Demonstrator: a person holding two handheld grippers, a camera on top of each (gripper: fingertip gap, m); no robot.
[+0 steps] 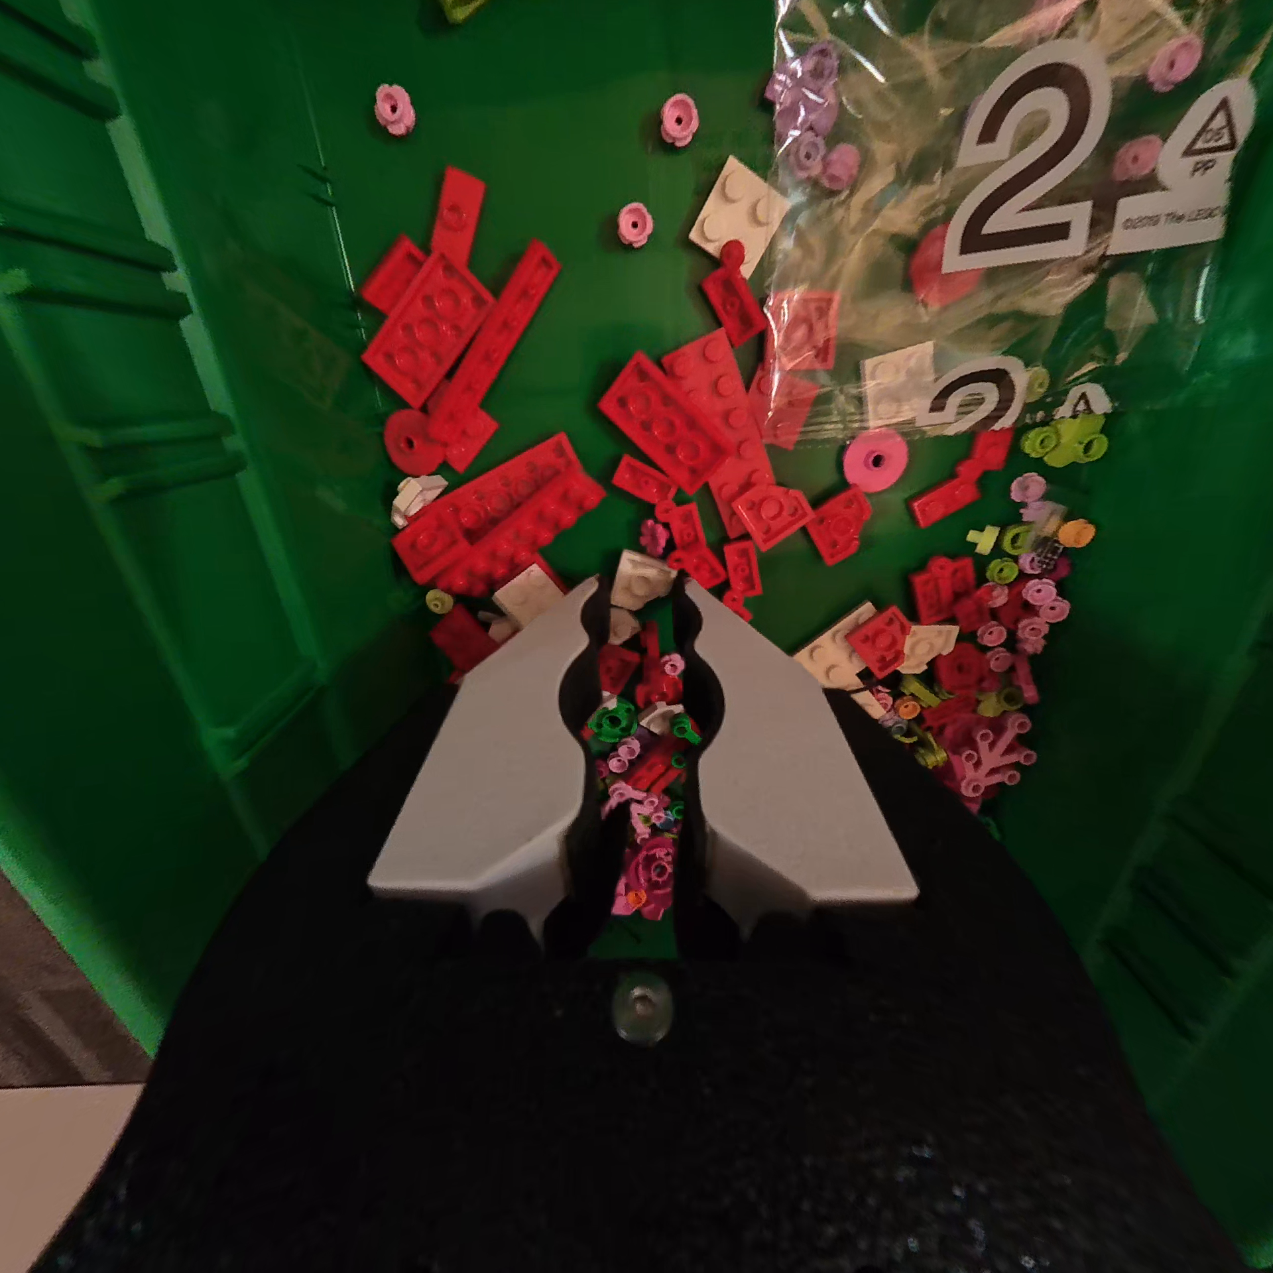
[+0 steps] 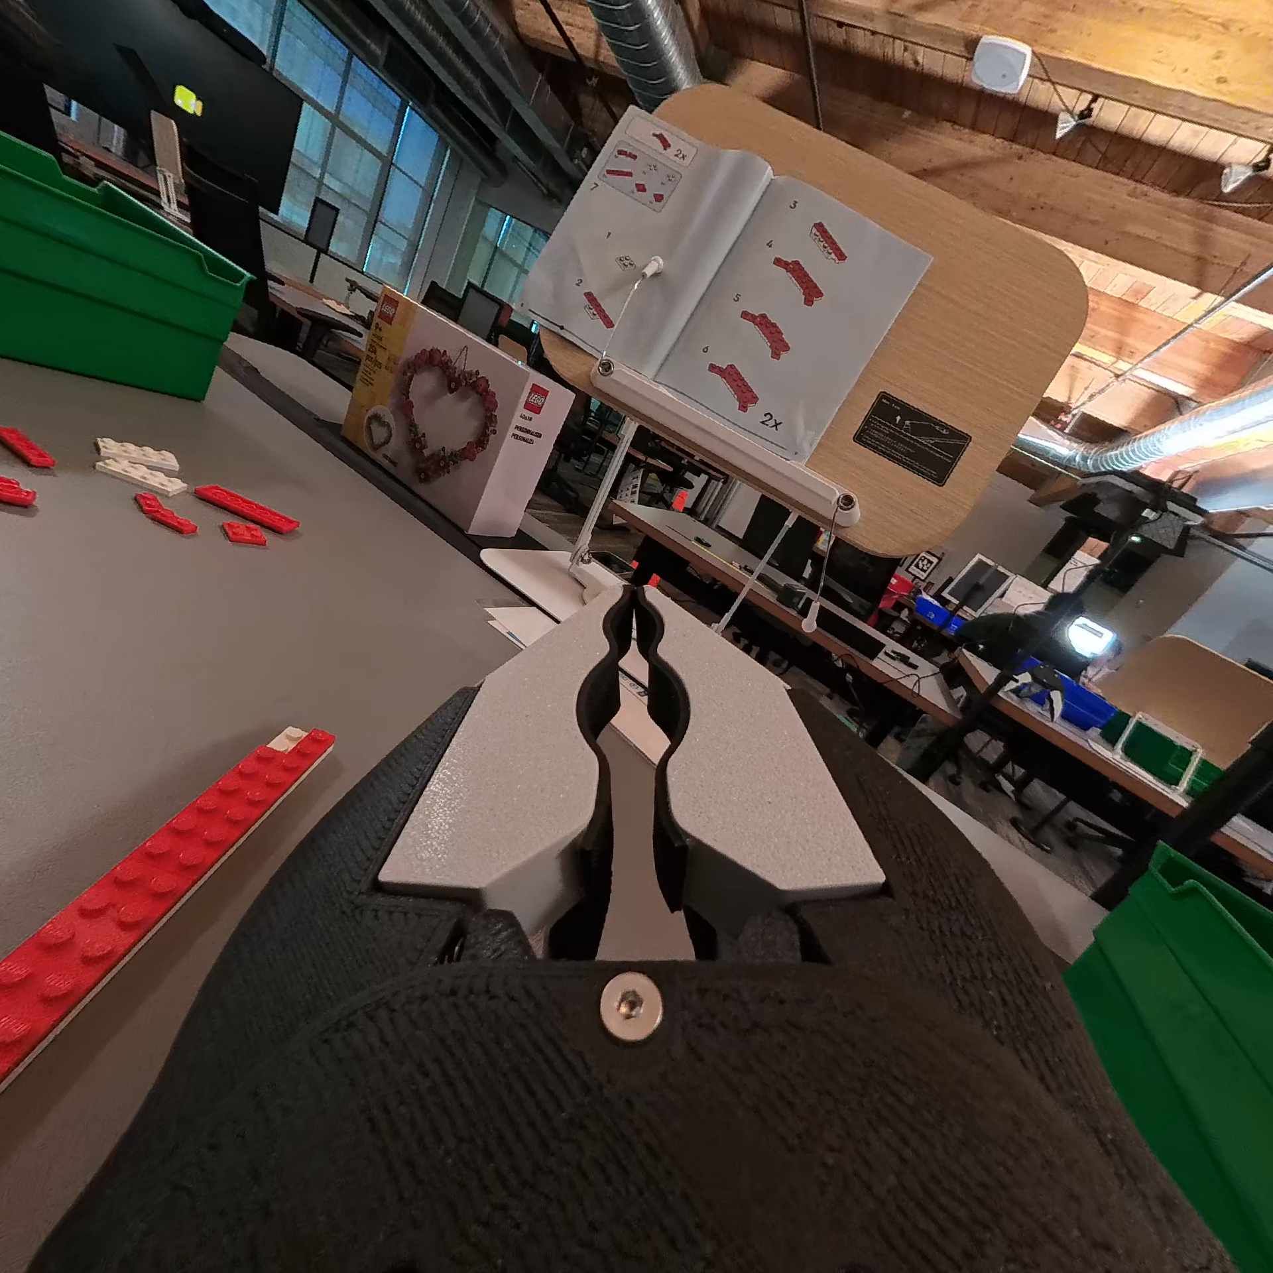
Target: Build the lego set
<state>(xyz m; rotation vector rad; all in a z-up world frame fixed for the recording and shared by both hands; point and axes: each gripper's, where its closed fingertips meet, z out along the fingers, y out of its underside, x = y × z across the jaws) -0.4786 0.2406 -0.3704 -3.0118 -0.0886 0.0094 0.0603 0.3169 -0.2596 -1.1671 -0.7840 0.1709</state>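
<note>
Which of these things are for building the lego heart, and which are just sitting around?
For the build:
- loose red and white pieces in the green bin
- clear parts bag
- long red strip on the grey table
- small plates laid out
- open instruction booklet on its stand
- left gripper, over the bin

Just lying about:
- set box
- far desks

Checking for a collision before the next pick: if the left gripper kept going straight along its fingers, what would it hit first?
Probably the small white plate lying at the tips of the left gripper, among red plates on the green bin floor. Depth is unclear, so the tips may already be very near it.
</note>
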